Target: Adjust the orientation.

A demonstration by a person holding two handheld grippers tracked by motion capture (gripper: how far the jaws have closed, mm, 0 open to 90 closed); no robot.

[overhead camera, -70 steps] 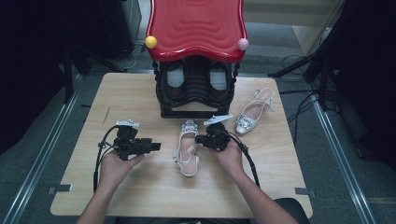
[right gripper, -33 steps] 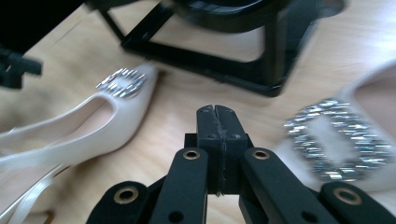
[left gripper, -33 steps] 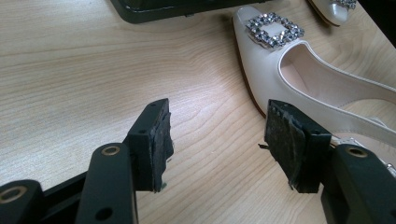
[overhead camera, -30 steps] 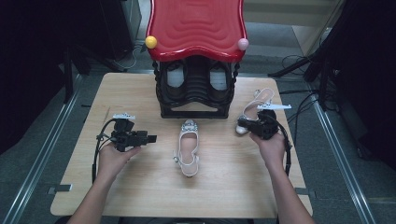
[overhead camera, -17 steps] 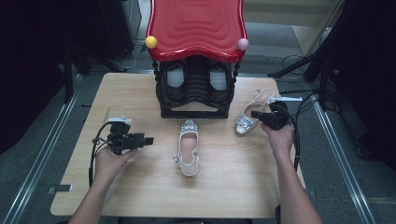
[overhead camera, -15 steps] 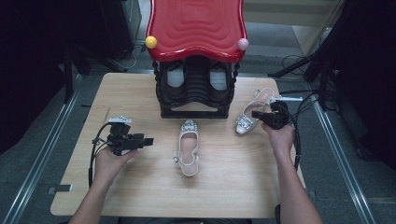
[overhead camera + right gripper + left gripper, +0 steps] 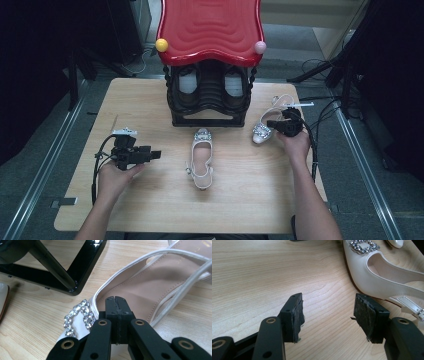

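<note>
Two pale slingback shoes with rhinestone buckles lie on the wooden table. One shoe [image 7: 202, 160] lies in the middle, toe toward the rack; the left gripper view has its toe and strap [image 7: 367, 267] just ahead and to the right. My left gripper [image 7: 156, 155] [image 7: 327, 305] is held low over the table left of that shoe, jaws open and empty. The second shoe [image 7: 263, 129] [image 7: 140, 292] lies at the right by the rack's corner. My right gripper [image 7: 272, 124] [image 7: 116, 300] hovers over its opening behind the buckle [image 7: 80, 315], jaws shut with nothing between them.
A black shoe rack [image 7: 210, 100] with a red wavy top [image 7: 210, 25] stands at the back middle of the table [image 7: 150, 100], with dark shoes inside. Its glossy black base [image 7: 75, 277] sits close to the left of the right-hand shoe. Cables trail from both grippers.
My right hand left the middle shoe and crossed to the right-hand shoe, settling over its opening. My left hand drifted slightly to the left.
</note>
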